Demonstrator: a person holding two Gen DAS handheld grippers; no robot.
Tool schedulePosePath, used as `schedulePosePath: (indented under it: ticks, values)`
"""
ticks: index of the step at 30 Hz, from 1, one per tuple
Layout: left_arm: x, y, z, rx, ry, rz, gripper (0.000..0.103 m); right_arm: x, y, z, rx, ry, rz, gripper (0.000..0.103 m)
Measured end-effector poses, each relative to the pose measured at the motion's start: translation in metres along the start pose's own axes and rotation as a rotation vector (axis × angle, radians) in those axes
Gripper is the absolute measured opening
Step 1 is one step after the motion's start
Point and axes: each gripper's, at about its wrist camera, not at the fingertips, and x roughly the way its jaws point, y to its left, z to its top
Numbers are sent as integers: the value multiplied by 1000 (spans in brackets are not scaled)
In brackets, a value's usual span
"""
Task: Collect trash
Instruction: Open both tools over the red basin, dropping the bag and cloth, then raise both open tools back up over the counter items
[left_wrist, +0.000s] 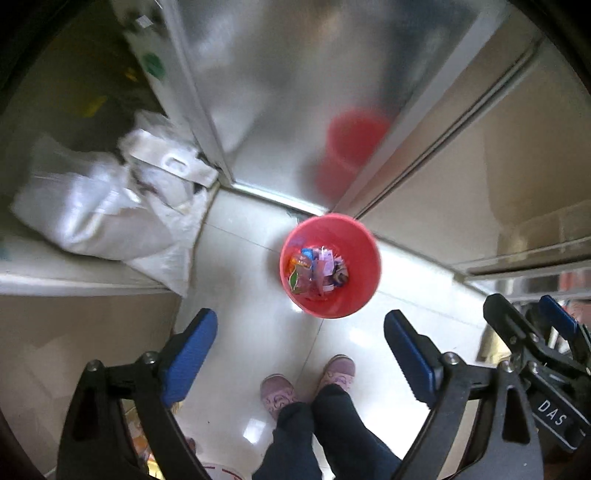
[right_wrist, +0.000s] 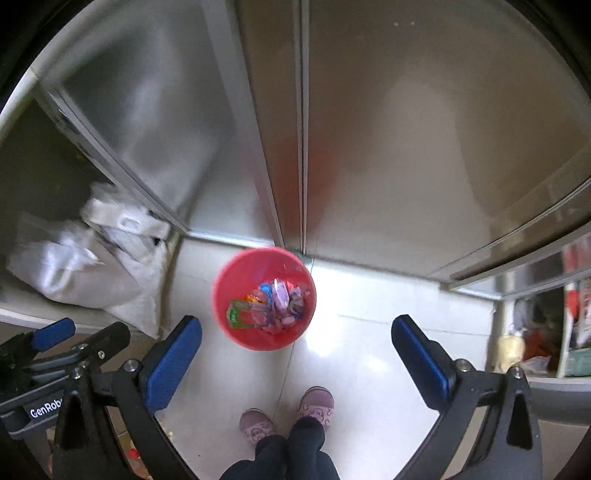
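A pale tiled floor (right_wrist: 369, 369) is seen from above, backed by steel cabinet doors (right_wrist: 369, 129). A red bin (right_wrist: 264, 299) stands at the doors' foot, likely kept clear of the walkway, with wrappers (right_wrist: 269, 302) lying inside. A white sack (right_wrist: 85, 266) slumps at 9 o'clock. The left gripper (left_wrist: 301, 354) and right gripper (right_wrist: 297, 358) are held high above the bin, fingers spread wide, gripping nothing.
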Motion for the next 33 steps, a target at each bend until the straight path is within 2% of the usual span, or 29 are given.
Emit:
schedulePosePath:
  ticks: [3, 8, 16, 19, 23, 26, 33]
  values:
    - [-66, 0, 7, -27, -43, -4, 91, -57, 2, 17, -3, -54, -3, 103]
    - [-180, -3, 27, -46, -169, 8, 92, -145, 6, 54, -29, -148, 28, 103]
    - [-307, -15, 61, -100, -360, 86, 92, -235, 8, 105, -72, -275, 91, 103]
    - [-341, -19, 65, -145, -426, 114, 92, -257, 8, 120, -70, -318, 94, 103]
    - [-374, -24, 65, -200, -519, 111, 92, -291, 9, 136, -77, -408, 112, 103]
    - [-389, -17, 69, -231, -525, 83, 93, -300, 16, 146, -105, -446, 108, 103]
    - [-404, 4, 93, -259, -541, 95, 93, -311, 33, 176, -153, -466, 107, 103]
